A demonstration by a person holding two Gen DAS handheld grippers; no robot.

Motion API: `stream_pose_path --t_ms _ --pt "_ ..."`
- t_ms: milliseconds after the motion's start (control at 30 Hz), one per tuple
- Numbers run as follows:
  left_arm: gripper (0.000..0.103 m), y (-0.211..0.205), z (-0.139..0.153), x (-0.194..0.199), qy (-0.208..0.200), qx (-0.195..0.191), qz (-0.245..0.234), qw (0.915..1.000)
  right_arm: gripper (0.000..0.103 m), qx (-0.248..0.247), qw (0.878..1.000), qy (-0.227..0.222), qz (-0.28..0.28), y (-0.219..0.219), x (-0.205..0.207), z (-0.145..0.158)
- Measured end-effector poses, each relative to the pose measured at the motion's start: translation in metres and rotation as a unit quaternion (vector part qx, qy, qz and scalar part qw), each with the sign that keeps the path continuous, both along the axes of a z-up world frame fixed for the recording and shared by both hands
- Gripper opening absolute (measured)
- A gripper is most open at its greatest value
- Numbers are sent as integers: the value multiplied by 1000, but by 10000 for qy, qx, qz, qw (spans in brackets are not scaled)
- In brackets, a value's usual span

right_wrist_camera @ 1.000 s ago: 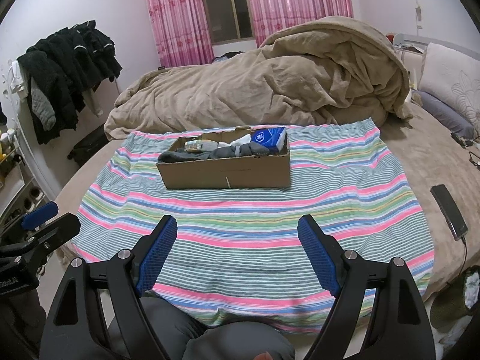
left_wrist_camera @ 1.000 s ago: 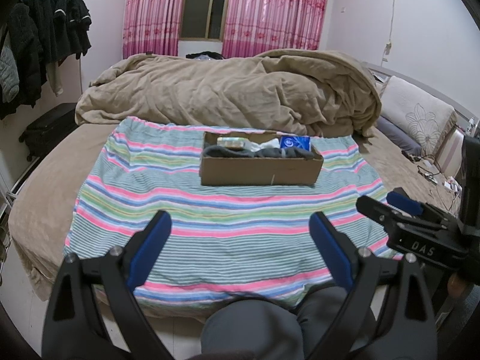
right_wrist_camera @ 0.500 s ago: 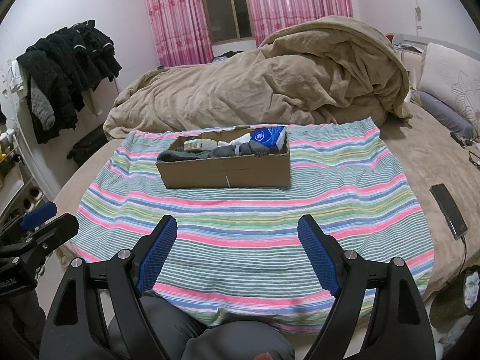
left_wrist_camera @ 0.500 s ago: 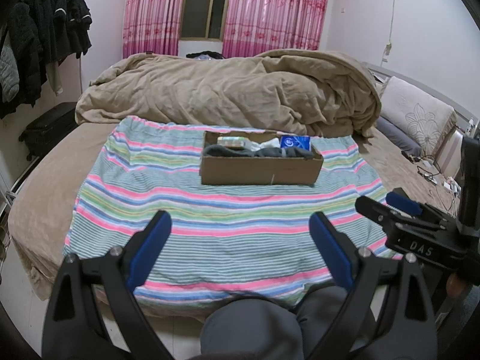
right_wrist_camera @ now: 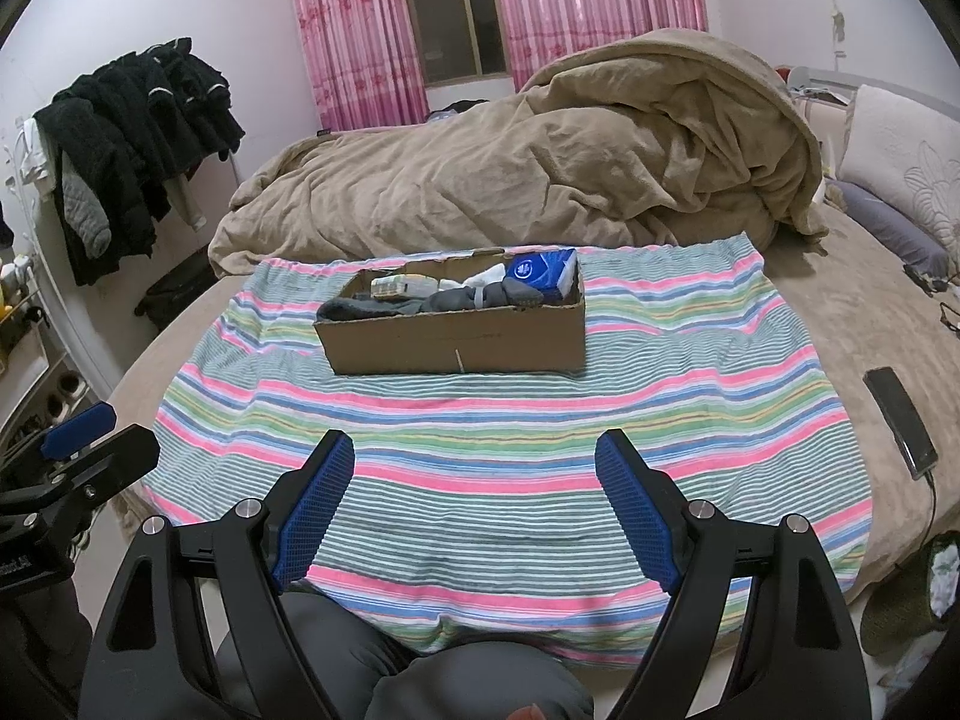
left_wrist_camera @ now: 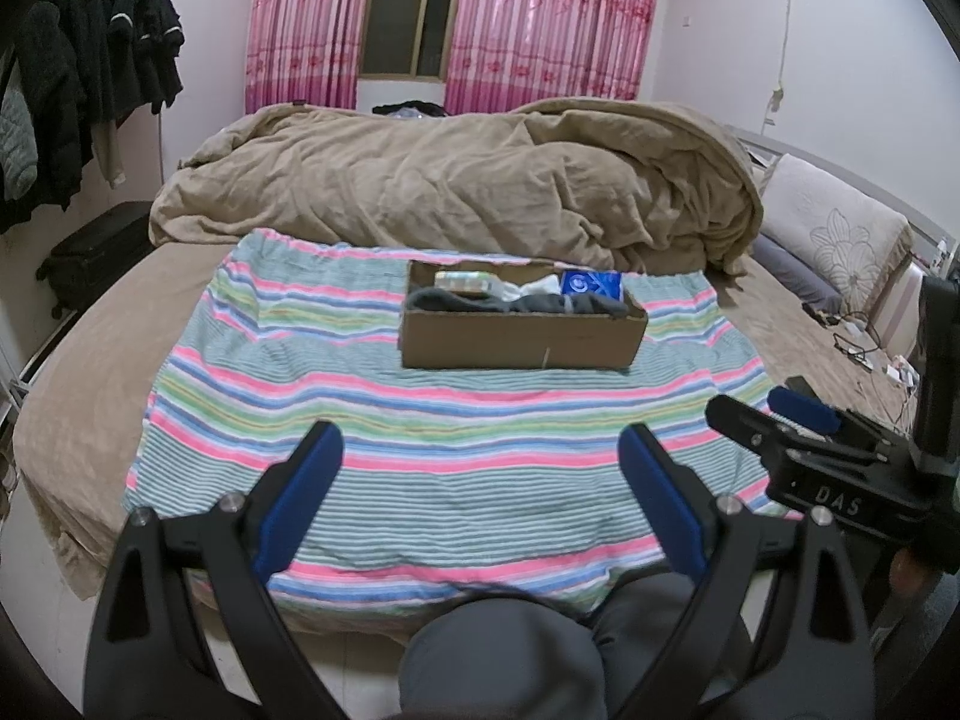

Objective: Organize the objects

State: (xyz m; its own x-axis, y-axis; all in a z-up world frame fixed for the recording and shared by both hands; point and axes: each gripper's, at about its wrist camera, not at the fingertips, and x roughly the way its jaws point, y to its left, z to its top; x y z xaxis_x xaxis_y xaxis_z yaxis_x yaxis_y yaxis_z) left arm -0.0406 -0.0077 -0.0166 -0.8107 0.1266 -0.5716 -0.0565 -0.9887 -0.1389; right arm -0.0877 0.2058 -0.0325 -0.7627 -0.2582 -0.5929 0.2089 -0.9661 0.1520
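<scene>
The left gripper (left_wrist_camera: 480, 468) is hovering over the near edge of the bed with its blue-padded fingers (left_wrist_camera: 300, 495) spread wide and nothing between them, and the right gripper (right_wrist_camera: 474, 477) is hanging beside it in the same way, jaws wide apart and empty. Both are sitting above the person's grey-clad knees (right_wrist_camera: 456, 678), which are pressing up against the front hem of a striped cloth (left_wrist_camera: 456, 438) that is lying flat across the mattress. A cardboard box (right_wrist_camera: 456, 339) is standing on the far half of that cloth, well apart from both grippers, with a broad bare band of stripes stretching between them. Inside the box, dark grey socks (right_wrist_camera: 480, 300) are lying along the front wall, a blue tissue pack (right_wrist_camera: 540, 270) is leaning at the right end, and a pale packet (right_wrist_camera: 402, 285) is sitting toward the back left. Just behind the box, a heaped tan blanket (left_wrist_camera: 456, 192) is closing off the far side. To the right of the cloth's edge, a phone (right_wrist_camera: 900, 420) is lying on the bare brown sheet. Dark coats (right_wrist_camera: 138, 138) are hanging at the left wall, and pink curtains (left_wrist_camera: 540, 18) are framing the window at the back.
</scene>
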Motion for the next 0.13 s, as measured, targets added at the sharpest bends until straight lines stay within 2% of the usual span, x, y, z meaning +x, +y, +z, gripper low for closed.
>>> stream_pose_path --t_ms 133 --pt "94 -1 -3 -2 -41 21 12 10000 85 9 10000 -29 2 -3 -2 -2"
